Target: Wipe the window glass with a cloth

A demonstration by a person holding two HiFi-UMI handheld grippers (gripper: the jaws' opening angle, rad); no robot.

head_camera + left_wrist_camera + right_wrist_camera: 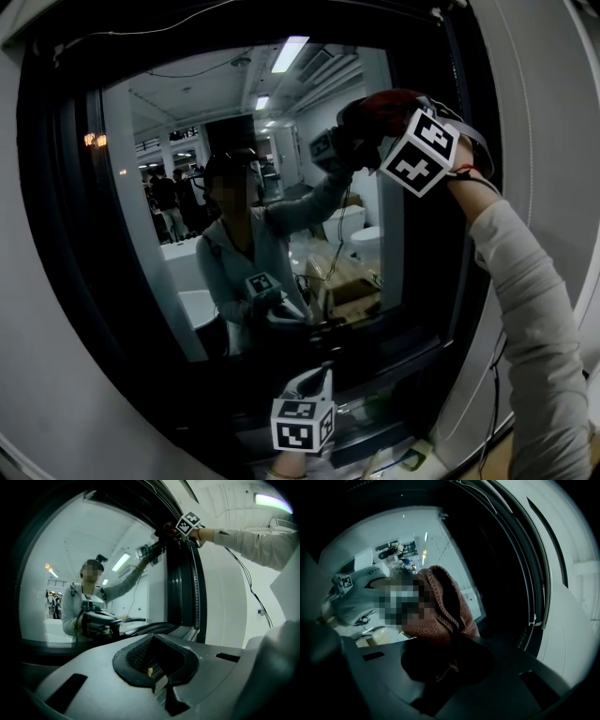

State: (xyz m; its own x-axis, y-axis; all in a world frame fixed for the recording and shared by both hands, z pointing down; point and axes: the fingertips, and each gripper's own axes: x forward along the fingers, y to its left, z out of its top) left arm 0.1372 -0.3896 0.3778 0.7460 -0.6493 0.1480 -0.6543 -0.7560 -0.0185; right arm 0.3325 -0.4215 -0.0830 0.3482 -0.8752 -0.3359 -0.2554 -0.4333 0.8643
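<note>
The window glass (150, 131) fills the head view inside a black frame and mirrors a person and a lit room. My right gripper (367, 127) is raised to the pane's upper right corner, shut on a bunched red-brown knitted cloth (382, 106) that lies against the glass. In the right gripper view the cloth (443, 604) bulges out of the right gripper (445, 654) and hides the fingertips. My left gripper (317, 379) hangs low by the sill, jaws together with nothing between them. The left gripper view shows the left gripper (154, 668) pointing at the glass (51, 555), with the cloth (168, 527) high up.
The thick black window frame (441, 281) runs down the right side, with a white wall (553, 112) beyond it. A thin cable (495, 375) hangs beside the frame. The dark sill (380, 408) lies just past the left gripper.
</note>
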